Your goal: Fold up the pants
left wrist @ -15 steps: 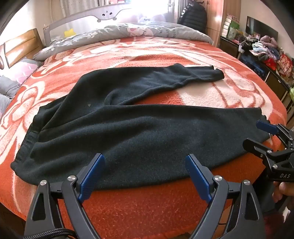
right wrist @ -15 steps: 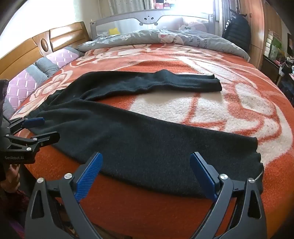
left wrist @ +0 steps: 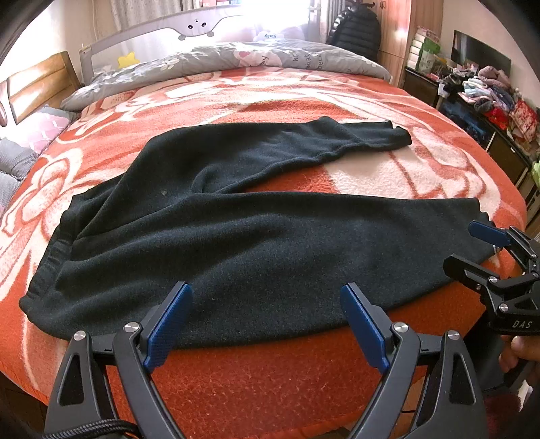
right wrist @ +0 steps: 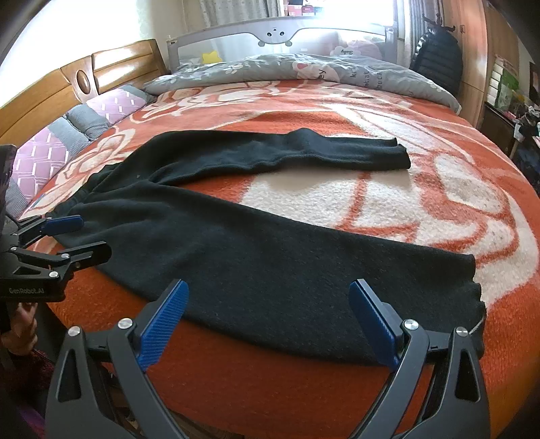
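Black fleece pants (left wrist: 256, 236) lie spread flat on the orange-and-white blanket (left wrist: 270, 378), waistband to the left, both legs pointing right and splayed apart. They also show in the right wrist view (right wrist: 270, 263). My left gripper (left wrist: 266, 324) is open and empty, hovering at the near edge of the front leg. My right gripper (right wrist: 266, 324) is open and empty at the near edge, close to the front leg's cuff (right wrist: 472, 290). Each gripper shows in the other's view: the right one (left wrist: 472, 246) by the cuff, the left one (right wrist: 77, 236) by the waistband.
A grey quilt (left wrist: 236, 64) and a bed rail (left wrist: 189, 30) lie along the far side. A wooden headboard (right wrist: 67, 87) and pillows (right wrist: 67, 135) are at the left. A cluttered dresser with clothes (left wrist: 486, 94) stands to the right of the bed.
Both views have risen slightly and tilted; the grippers stay open near the bed's front edge. The pants have not moved.
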